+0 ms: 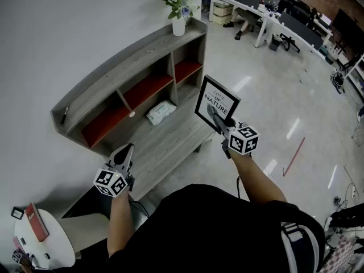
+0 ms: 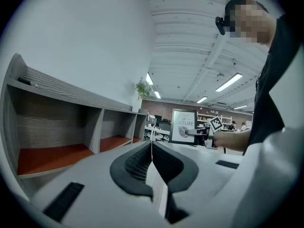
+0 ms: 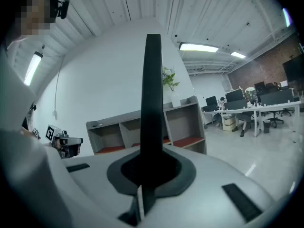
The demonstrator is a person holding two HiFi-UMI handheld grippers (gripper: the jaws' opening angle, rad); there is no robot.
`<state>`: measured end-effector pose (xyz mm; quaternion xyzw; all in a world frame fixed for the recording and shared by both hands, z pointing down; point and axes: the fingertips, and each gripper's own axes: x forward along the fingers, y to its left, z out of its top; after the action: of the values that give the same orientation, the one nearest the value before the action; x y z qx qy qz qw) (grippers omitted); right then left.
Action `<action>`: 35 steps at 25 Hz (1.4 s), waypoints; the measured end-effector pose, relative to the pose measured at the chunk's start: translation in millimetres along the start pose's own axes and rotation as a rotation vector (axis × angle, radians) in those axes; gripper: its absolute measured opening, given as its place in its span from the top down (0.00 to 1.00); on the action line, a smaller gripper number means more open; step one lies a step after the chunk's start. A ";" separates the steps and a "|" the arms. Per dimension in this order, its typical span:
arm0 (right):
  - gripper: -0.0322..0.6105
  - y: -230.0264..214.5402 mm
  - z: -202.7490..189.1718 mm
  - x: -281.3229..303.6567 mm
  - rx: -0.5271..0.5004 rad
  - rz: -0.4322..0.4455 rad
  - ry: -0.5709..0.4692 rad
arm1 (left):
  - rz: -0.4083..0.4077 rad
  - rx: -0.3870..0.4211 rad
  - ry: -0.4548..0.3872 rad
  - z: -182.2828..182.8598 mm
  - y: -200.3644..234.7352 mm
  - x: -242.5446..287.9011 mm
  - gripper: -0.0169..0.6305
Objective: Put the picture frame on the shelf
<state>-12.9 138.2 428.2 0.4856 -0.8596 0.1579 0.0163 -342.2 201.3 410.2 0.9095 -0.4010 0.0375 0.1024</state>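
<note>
The right tool (image 1: pixel 223 125) is clamping tight on one edge of the picture frame (image 1: pixel 217 102), holding it in the air just in front of the shelf (image 1: pixel 142 67). The frame is standing upright, long axis vertical, with its printed face looking toward the left tool (image 1: pixel 126 151), which is hanging shut and empty.

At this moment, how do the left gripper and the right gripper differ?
The right gripper is clamped on the edge of the picture frame, while the left gripper has its jaws together on nothing. The right gripper is in front of the right end of the shelf; the left gripper is by its lower ledge, further left. Both are shut, carry a marker cube and point toward the shelf.
</note>
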 end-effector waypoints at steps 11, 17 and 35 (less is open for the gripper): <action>0.91 22.5 3.4 9.5 -0.031 -0.017 -0.021 | -0.041 -0.004 0.017 -7.7 21.8 -9.1 0.94; 0.91 28.3 3.5 15.6 0.038 -0.023 -0.073 | -0.078 -0.002 0.032 -9.6 28.2 -9.8 0.94; 0.91 19.7 13.3 15.4 0.099 -0.041 -0.159 | -0.118 0.001 0.076 -19.9 42.6 -3.1 0.94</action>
<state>-36.0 131.0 413.4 0.5141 -0.8393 0.1609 -0.0729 -375.3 179.9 435.9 0.9296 -0.3423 0.0661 0.1193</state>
